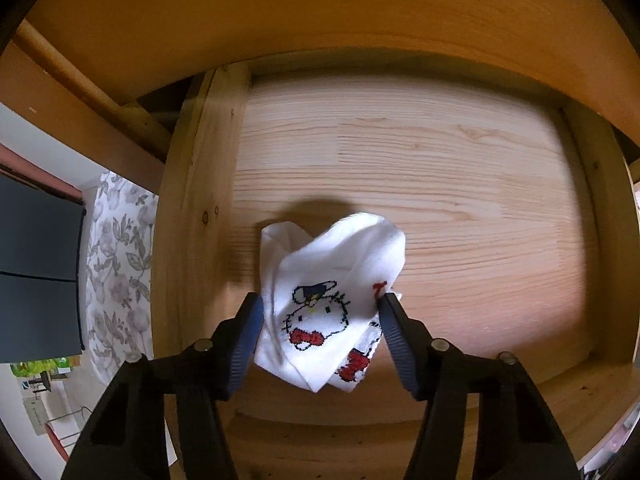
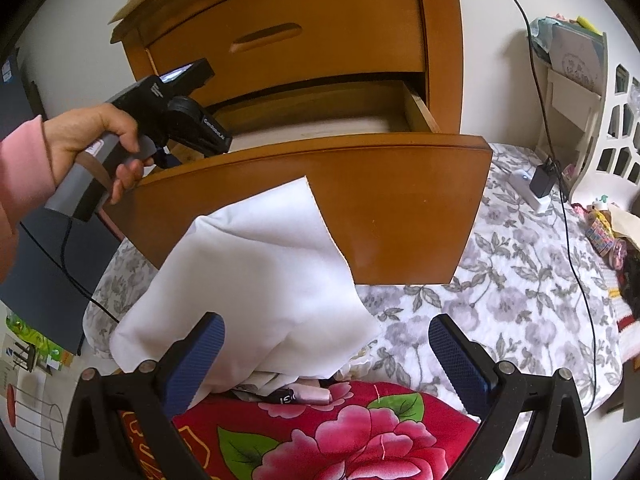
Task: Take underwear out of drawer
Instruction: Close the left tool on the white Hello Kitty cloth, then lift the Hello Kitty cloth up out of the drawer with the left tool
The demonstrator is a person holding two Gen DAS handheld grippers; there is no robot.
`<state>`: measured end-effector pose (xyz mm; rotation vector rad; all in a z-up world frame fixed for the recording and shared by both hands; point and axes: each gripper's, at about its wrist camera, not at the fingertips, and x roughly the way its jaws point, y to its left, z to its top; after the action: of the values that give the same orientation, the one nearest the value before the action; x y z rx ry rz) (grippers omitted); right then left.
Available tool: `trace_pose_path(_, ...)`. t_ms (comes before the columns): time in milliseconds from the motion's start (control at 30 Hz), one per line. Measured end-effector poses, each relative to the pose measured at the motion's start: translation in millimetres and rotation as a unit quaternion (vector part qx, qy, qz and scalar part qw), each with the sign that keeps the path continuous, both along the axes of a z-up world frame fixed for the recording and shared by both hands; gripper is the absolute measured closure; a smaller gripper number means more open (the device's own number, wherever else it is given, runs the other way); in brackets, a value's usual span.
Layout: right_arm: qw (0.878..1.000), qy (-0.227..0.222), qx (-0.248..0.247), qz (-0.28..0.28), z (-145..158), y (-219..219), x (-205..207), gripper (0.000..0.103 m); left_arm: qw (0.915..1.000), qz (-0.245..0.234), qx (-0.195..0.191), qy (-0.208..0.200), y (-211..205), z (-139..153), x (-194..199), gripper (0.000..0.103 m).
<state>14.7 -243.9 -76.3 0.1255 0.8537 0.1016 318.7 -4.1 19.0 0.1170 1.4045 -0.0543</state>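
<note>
**Left gripper closes around cartoon-print underwear in the open drawer**

The left gripper [image 1: 320,300] points straight down into the pulled-out wooden drawer [image 1: 440,168]. Between its blue pads lies a crumpled piece of white underwear [image 1: 332,280] printed with a cartoon cat face and red bows, resting on the pale pine drawer floor near the left side wall. Both pads touch the cloth at its edges, the right one pressing into a fold by a red mark. The rest of the drawer floor shows only bare wood grain.

In the right wrist view, a hand [image 2: 92,136] in a pink sleeve [image 2: 22,168] holds the left gripper's handle over the drawer, whose curved front panel [image 2: 360,208] stands well out from the dresser [image 2: 304,32]. The right gripper [image 2: 326,340] hovers in front with its fingers wide apart, clamped on nothing. A white cloth [image 2: 256,272] lies draped below it, over a red floral blanket [image 2: 340,432], beside a grey floral bedspread [image 2: 500,288].
</note>
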Motion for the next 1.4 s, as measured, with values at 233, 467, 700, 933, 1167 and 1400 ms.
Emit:
trace_pose_path(233, 1.0, -0.004, -0.001, -0.002, 3, 0, -2, 0.0, 0.9998, -0.014, -0.015, -0.001, -6, 3, -4, 0.07)
trace_pose_path(467, 1.0, -0.008, -0.003, -0.001, 8, 2, -6, 0.0, 0.9998, -0.007, -0.016, -0.012, 1, 8, -8, 0.089)
trace_pose_path(700, 1.0, -0.012, -0.006, 0.001, 13, 4, -9, 0.0, 0.9994, 0.005, -0.021, -0.029, 13, 17, -12, 0.095)
trace_pose_path(933, 1.0, -0.016, -0.01, 0.001, 18, 7, -13, 0.0, 0.9979, 0.014, -0.028, -0.056, 24, 33, -20, 0.096)
trace_pose_path(1167, 1.0, -0.023, -0.017, 0.007, 25, 13, -19, 0.0, 0.995, 0.019, -0.029, -0.094, 30, 49, -31, 0.096)
trace_pose_path(1400, 0.999, -0.024, -0.033, 0.009, 28, 20, -23, 0.0, 0.99, 0.024, -0.044, -0.132, 36, 74, -45, 0.096)
